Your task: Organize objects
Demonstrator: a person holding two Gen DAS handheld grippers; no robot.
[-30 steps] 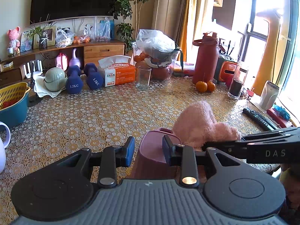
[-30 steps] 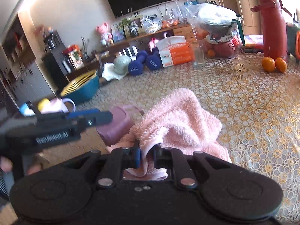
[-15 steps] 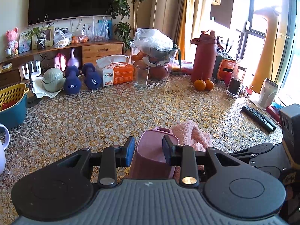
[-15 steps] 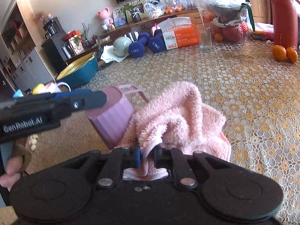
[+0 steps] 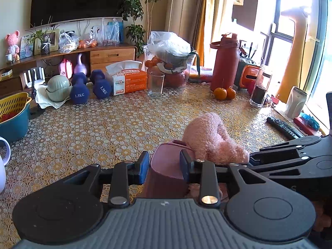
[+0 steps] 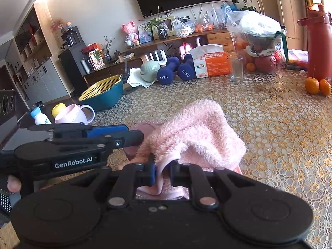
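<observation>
My left gripper [image 5: 164, 164] is shut on a small mauve plastic bin [image 5: 166, 172], tilted, its mouth facing away. A fluffy pink towel [image 5: 209, 139] bulges over the bin's mouth. My right gripper [image 6: 162, 173] is shut on the towel [image 6: 197, 137] and holds its near edge. In the right wrist view the bin [image 6: 143, 129] is mostly hidden behind the towel and the left gripper [image 6: 132, 138]. In the left wrist view the right gripper's body comes in from the right.
On the patterned tablecloth [image 5: 108, 124]: two blue dumbbells [image 5: 89, 87], a tissue box [image 5: 128, 81], a glass [image 5: 155, 84], a red flask [image 5: 225, 62], two oranges [image 5: 225, 93], a remote [image 5: 284, 127], a teal basin with yellow strainer [image 6: 101, 91], a pink mug [image 6: 72, 115].
The towel dropped low beside the bin half a second ago and is now raised again over the bin's mouth. Both grippers have kept their grips.
</observation>
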